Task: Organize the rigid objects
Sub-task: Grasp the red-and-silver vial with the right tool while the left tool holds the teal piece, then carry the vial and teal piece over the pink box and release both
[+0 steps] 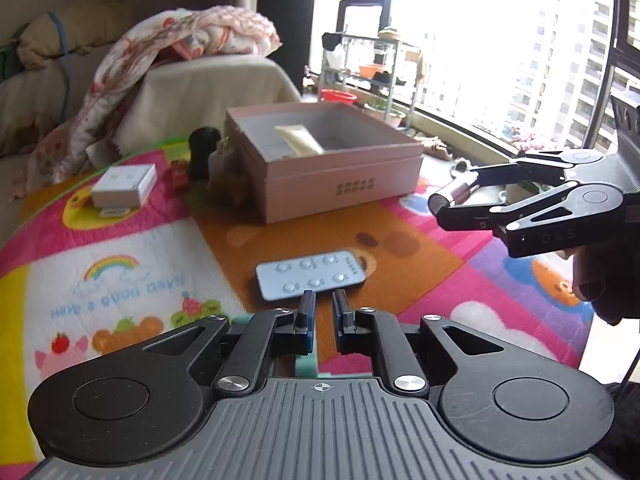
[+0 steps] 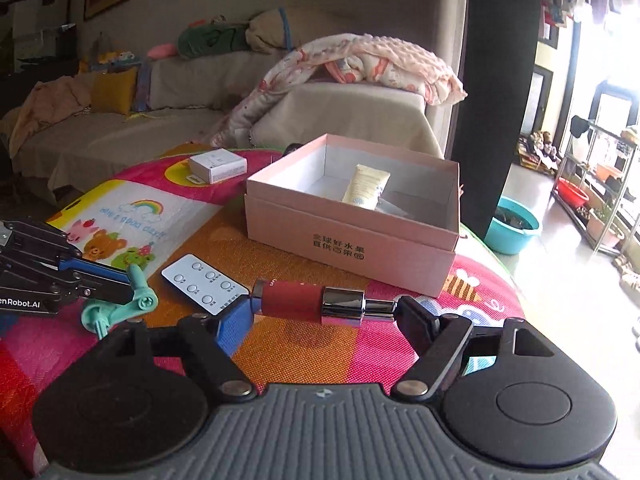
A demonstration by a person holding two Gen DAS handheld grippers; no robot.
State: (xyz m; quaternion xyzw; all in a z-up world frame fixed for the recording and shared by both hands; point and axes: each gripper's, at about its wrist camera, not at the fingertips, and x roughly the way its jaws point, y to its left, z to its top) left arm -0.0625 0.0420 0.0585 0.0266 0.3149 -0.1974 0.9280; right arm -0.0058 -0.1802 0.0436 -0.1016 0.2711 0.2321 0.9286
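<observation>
The right gripper [image 2: 324, 312] holds a red-and-chrome cylinder [image 2: 308, 302] endwise, one pad on each end, so the piece spans the jaws crosswise and cannot roll out; it hangs above the mat on the near side of the pink box [image 2: 352, 248]. The left gripper [image 2: 130, 294], off to the near left of the box, has its fingers pinched together on a teal plastic tool [image 2: 120, 310], gripped by its thin stem. The white remote [image 2: 200, 284] lies on the mat just before the box, a cream tube [image 2: 366, 188] already rests inside it, and a small white carton [image 2: 218, 166] sits beyond the box's left corner, probably awaiting collection.
</observation>
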